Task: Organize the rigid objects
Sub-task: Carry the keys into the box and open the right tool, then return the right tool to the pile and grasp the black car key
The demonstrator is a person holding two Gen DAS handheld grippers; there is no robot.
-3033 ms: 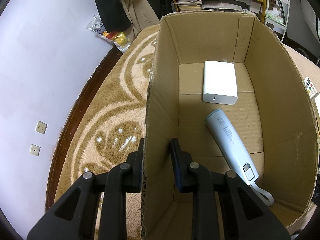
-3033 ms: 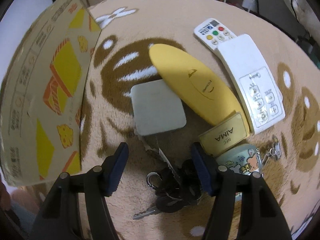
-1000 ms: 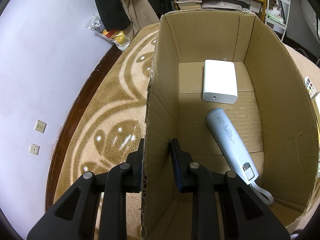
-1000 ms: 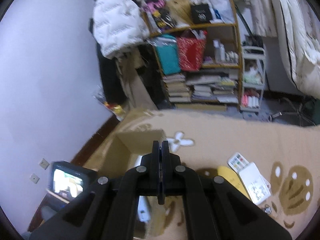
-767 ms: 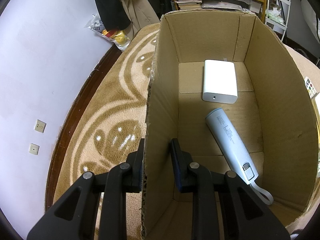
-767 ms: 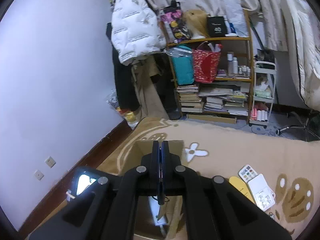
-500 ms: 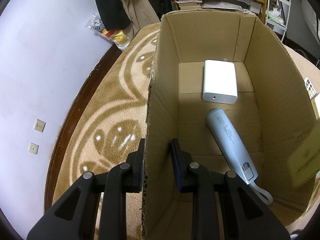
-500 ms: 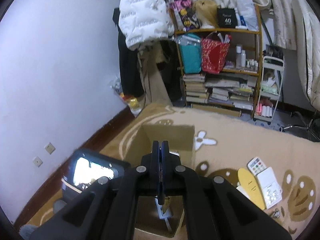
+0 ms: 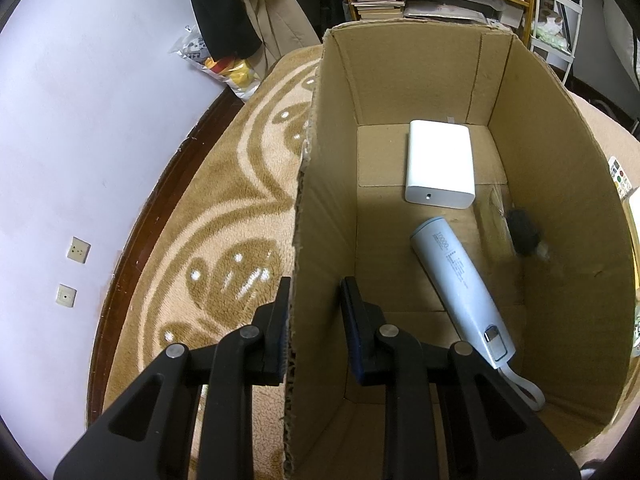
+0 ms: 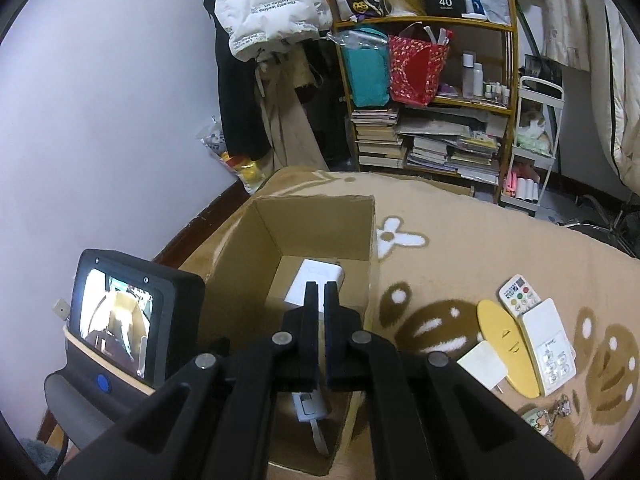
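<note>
The left gripper (image 9: 314, 330) is clamped on the left wall of the cardboard box (image 9: 320, 240), one finger outside on the rug side, the other inside. On the box floor lie a white power bank (image 9: 439, 169) near the far wall, a pale blue cylindrical power bank (image 9: 462, 290) with a strap toward the near right corner, and a blurred dark bunch (image 9: 522, 233) against the right wall. The right gripper (image 10: 321, 296) hangs above the box with its fingers slightly parted, holding nothing. On the patterned rug (image 10: 460, 240) to the right of the box lie a small white remote (image 10: 519, 294), a yellow oval case (image 10: 505, 346), a white controller (image 10: 550, 344) and a white square pad (image 10: 482, 364).
</note>
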